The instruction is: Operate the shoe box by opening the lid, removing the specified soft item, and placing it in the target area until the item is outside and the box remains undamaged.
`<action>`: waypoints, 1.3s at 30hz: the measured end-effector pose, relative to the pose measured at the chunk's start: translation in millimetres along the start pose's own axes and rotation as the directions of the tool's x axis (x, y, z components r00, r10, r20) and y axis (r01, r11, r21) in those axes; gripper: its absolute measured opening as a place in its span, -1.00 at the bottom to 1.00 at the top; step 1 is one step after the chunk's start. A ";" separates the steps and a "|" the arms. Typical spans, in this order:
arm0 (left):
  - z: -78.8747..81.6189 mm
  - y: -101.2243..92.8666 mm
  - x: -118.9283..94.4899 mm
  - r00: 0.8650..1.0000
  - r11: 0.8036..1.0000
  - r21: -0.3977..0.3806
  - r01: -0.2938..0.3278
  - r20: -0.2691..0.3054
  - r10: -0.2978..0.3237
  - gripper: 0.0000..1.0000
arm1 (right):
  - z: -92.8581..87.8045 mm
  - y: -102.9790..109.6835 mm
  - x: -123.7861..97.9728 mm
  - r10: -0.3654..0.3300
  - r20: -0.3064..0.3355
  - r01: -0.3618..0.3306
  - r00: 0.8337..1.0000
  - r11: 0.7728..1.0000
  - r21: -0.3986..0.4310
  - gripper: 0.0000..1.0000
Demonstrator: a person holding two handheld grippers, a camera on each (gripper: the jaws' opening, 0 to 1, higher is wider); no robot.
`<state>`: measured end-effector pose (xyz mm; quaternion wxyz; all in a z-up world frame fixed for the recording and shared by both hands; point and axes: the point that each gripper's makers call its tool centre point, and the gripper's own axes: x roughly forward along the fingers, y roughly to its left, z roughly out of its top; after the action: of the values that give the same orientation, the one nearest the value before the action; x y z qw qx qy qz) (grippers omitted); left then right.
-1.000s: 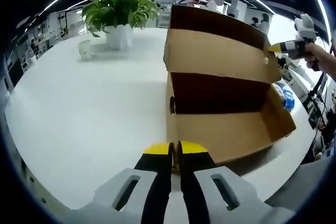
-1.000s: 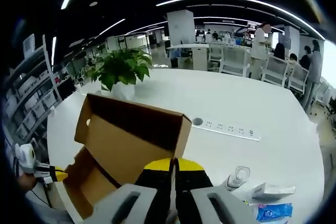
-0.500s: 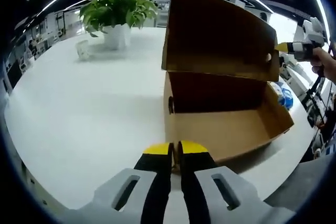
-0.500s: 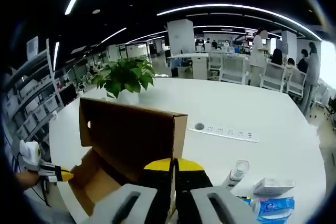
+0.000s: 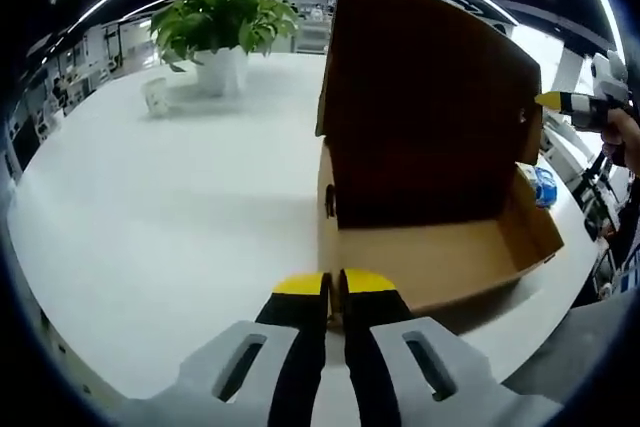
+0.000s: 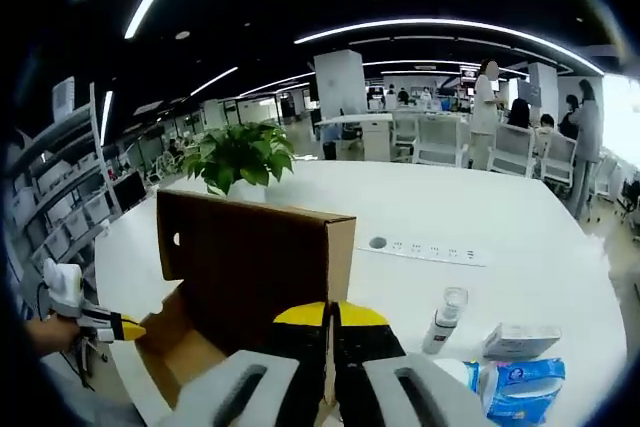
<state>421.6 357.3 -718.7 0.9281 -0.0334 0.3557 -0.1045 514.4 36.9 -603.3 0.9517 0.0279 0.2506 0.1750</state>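
The brown cardboard shoe box [image 5: 440, 257] stands open on the white table [image 5: 150, 217], its lid [image 5: 430, 97] raised nearly upright. In the right gripper view the lid [image 6: 250, 257] rises just ahead of my right gripper [image 6: 330, 315], which is shut on the lid's end edge. That same gripper [image 5: 560, 102] comes in from the right of the left gripper view, at the lid's corner. My left gripper [image 5: 335, 285] is shut on nothing, low by the box's near corner. It appears as a yellow tip [image 6: 125, 328] in the right gripper view. The box's bare cardboard floor is partly hidden in shadow.
A potted plant [image 5: 225, 17] and a small cup [image 5: 158, 95] stand at the table's far side. To the right of the box lie a power strip [image 6: 425, 250], a small bottle [image 6: 445, 317], a white carton [image 6: 520, 339] and a blue packet [image 6: 525, 382]. People and chairs are behind.
The lid has swung up from a forward tilt to nearly upright, with my right gripper rising along with it. The left gripper has stayed put.
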 end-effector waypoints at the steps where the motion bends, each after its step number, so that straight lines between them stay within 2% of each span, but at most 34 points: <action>1: -0.1 -0.3 -0.8 1.000 1.000 0.000 0.000 0.001 0.000 -0.95 | -0.8 0.3 -1.2 0.002 0.002 -0.002 1.000 1.000 0.001 -1.00; 21: -0.1 -0.4 -2.3 1.000 1.000 0.002 -0.001 0.003 0.001 -0.95 | -11.4 14.9 -20.9 0.053 0.025 -0.053 0.998 0.999 -0.004 -1.00; 39: -1.9 1.5 -5.0 1.000 1.000 -0.005 -0.003 0.005 0.003 -0.94 | -22.4 25.7 -30.3 0.093 0.020 -0.092 0.996 0.996 -0.013 -1.00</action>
<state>417.0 359.9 -717.1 0.9290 -0.0355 0.3538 -0.1022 470.6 49.7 -605.1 0.9452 0.0354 0.2384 0.2201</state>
